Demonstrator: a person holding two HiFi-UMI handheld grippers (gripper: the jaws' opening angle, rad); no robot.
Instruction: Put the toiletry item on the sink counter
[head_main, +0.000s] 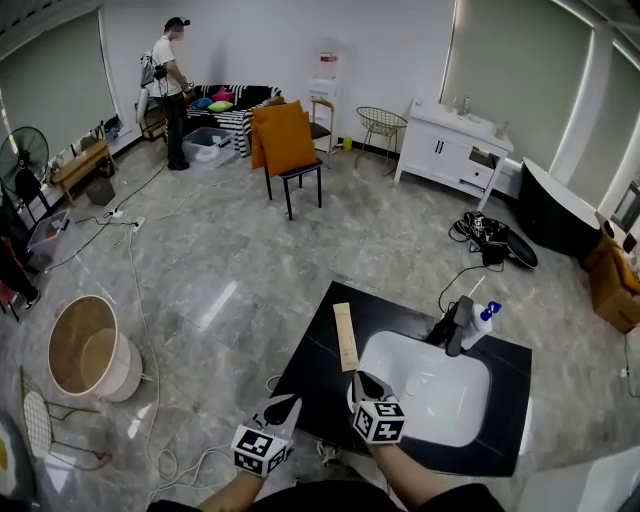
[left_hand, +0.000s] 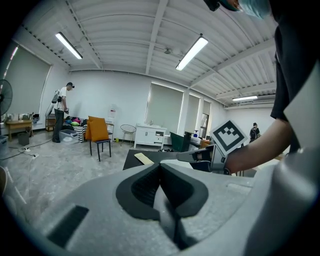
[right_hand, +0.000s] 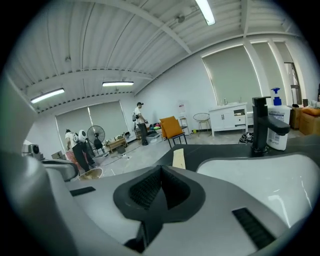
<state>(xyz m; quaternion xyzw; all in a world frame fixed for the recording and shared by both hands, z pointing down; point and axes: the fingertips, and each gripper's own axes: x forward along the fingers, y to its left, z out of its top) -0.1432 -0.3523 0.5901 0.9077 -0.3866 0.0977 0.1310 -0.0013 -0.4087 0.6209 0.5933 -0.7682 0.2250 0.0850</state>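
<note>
Where the head view looks down on the black surface (head_main: 318, 362), the white basin (head_main: 432, 388) serves as the reference point. The right tool (head_main: 366, 381) sits at the basin's near-left rim, and the left tool (head_main: 284, 406) lies further left of the basin, past the edge of the surface. A pale flat strip (head_main: 345, 335) rests on the surface just left of the basin. A pump bottle (head_main: 485, 322) stands behind the basin, beside the black faucet (head_main: 456, 325).

Only the tool views settle the jaw state. The right tool (right_hand: 161, 167) is clenched with nothing between its jaws; the strip (right_hand: 179, 158) lies ahead of it, apart from the jaws. This view alone shows the faucet (right_hand: 260, 125) and bottle (right_hand: 277, 122) side-on. The left tool (left_hand: 161, 165) is likewise clenched and empty.
</note>
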